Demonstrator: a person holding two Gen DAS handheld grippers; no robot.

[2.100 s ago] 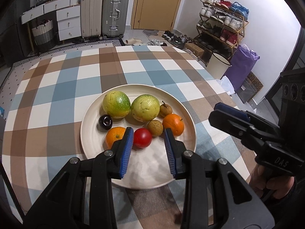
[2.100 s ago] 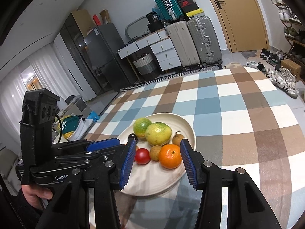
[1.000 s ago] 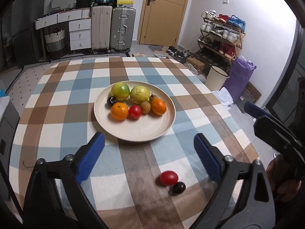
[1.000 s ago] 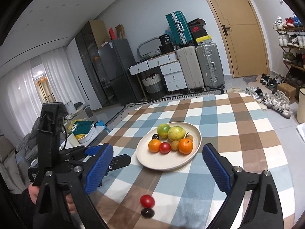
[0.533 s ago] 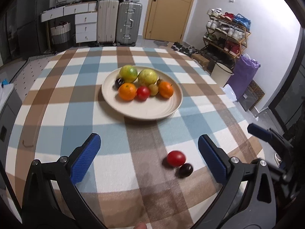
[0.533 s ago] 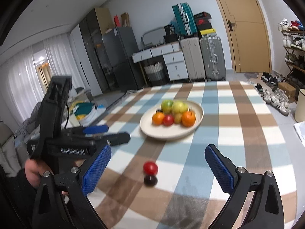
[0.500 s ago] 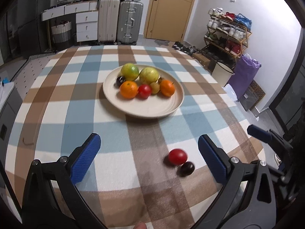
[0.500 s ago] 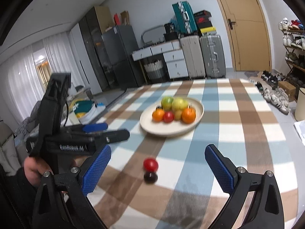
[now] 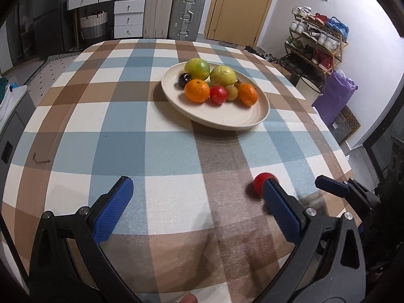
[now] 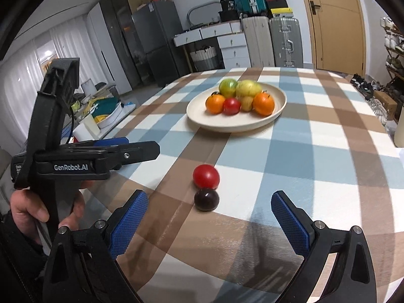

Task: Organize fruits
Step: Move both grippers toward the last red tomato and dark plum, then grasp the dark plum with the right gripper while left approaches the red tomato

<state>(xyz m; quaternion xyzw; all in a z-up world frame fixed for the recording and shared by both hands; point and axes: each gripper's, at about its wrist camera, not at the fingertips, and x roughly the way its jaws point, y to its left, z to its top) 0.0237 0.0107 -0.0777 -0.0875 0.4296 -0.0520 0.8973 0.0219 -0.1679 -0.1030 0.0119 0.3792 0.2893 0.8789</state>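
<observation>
A cream plate (image 9: pixel 227 123) holds two green-yellow fruits, two oranges, a red tomato, a dark plum and small brown fruits. Off the plate, a loose red tomato (image 10: pixel 205 176) and a dark plum (image 10: pixel 206 199) lie touching on the checked cloth. My right gripper (image 10: pixel 209 195) is open, low over the cloth, with the plum just ahead between its fingers. My left gripper (image 9: pixel 195 186) is open and holds nothing. In the left wrist view the loose tomato (image 9: pixel 260 180) peeks from behind its right finger, and the loose plum is hidden. A hand (image 10: pixel 38 209) holds the left gripper (image 10: pixel 141 146).
The checked tablecloth (image 9: pixel 121 149) covers a round table whose edge curves close on the right. Suitcases (image 9: pixel 186 15), drawers and a door stand behind. A shoe rack (image 9: pixel 318 45) and purple bag (image 9: pixel 335 96) sit to the right. My right gripper (image 9: pixel 335 189) shows at the right edge.
Both grippers have sunk lower and nearer the cloth. The loose tomato and plum now sit closer to the right gripper's fingers. In the left view the tomato has slipped behind the right finger.
</observation>
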